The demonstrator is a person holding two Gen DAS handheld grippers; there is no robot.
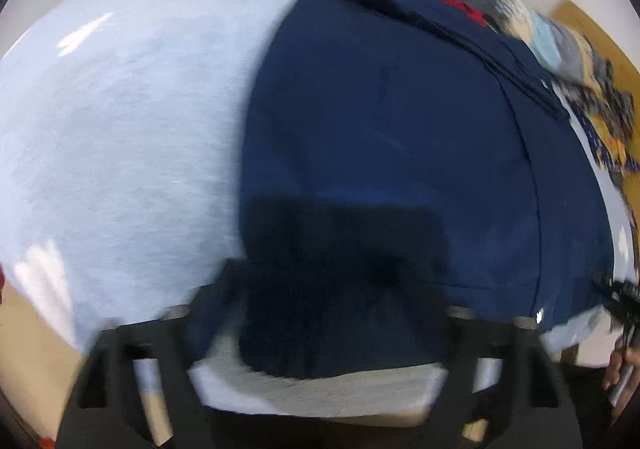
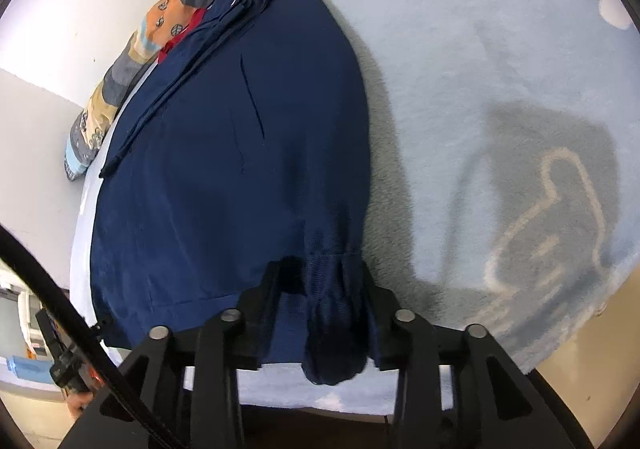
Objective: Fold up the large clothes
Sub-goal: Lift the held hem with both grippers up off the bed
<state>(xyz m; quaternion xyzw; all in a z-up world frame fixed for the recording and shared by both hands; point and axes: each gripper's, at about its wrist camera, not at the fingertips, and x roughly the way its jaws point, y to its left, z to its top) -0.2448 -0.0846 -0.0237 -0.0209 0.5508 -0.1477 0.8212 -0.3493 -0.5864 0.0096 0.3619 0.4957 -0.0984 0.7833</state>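
Observation:
A large navy blue jacket (image 1: 392, 137) lies spread on a light blue fleece blanket (image 1: 120, 121). My left gripper (image 1: 340, 313) is shut on the jacket's near hem, which bunches dark between the fingers; this view is motion-blurred. In the right wrist view the same jacket (image 2: 224, 169) stretches away toward the wall. My right gripper (image 2: 320, 313) is shut on a ribbed cuff (image 2: 332, 305) of the jacket that hangs folded between the fingers. The collar end lies far off by the pillow.
A patterned pillow or quilt (image 2: 132, 61) and a red cloth (image 2: 188, 29) lie at the far end against the white wall. The blanket (image 2: 500, 89) has cloud prints and a thumbs-up outline. The other gripper (image 2: 68, 361) shows at lower left. A wooden floor edge (image 1: 616, 61) shows.

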